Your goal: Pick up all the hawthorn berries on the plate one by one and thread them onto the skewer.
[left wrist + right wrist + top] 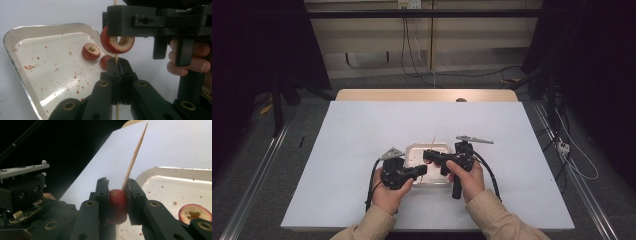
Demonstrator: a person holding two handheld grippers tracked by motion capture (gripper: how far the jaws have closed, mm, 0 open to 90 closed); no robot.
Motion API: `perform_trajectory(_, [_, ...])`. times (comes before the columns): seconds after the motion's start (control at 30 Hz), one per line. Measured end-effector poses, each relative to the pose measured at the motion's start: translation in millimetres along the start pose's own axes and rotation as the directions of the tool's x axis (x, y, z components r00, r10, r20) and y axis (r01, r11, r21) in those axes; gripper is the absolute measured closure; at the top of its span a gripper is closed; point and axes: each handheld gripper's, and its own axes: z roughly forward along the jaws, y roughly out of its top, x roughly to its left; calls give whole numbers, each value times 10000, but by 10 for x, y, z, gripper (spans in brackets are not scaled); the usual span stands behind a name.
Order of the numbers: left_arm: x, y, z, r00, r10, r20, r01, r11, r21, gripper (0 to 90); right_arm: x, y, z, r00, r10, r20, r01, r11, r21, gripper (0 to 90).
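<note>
The high view is looking forward and down from above, well back; both gripper views are peering close along their jaws — sharing the tray (428, 150) (15, 32) (175, 171).

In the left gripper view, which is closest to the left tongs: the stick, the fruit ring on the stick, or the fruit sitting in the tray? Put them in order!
1. Stick: clamped between the left tongs.
2. Fruit ring: threaded on the stick just above, held by the right tongs.
3. Cored fruit: farther left, lying in the tray.
</note>
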Motion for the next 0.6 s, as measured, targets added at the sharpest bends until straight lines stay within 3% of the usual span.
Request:
perform_trajectory(0.13, [-11, -8, -2, 10000, -82, 25, 81, 9992, 379, 850, -40, 40, -37, 9998, -68, 163, 73, 9995, -295, 745])
perform_trajectory(0.27, [-18, -19, 31, 9997, -3, 233, -13, 9975, 708, 885, -61, 72, -79, 9999, 24, 146, -17, 9989, -472, 745])
perform_trajectory(0.37, [-46, -9, 44, 9999, 71, 102, -80, 9954, 955, 898, -50, 66, -82, 9998, -115, 166, 123, 9989, -459, 745])
perform_trajectory(0.43, [-44, -19, 39, 10000, -69, 69, 64, 9976, 687, 900, -36, 50, -74, 9997, -155, 180, 164, 9985, -515, 745])
perform_trajectory(0.6, [-22, -3, 4, 9995, -235, 187, 222, 9975, 674, 900, 11, 22, -50, 9993, -331, 147, 337, 9985, -426, 745])
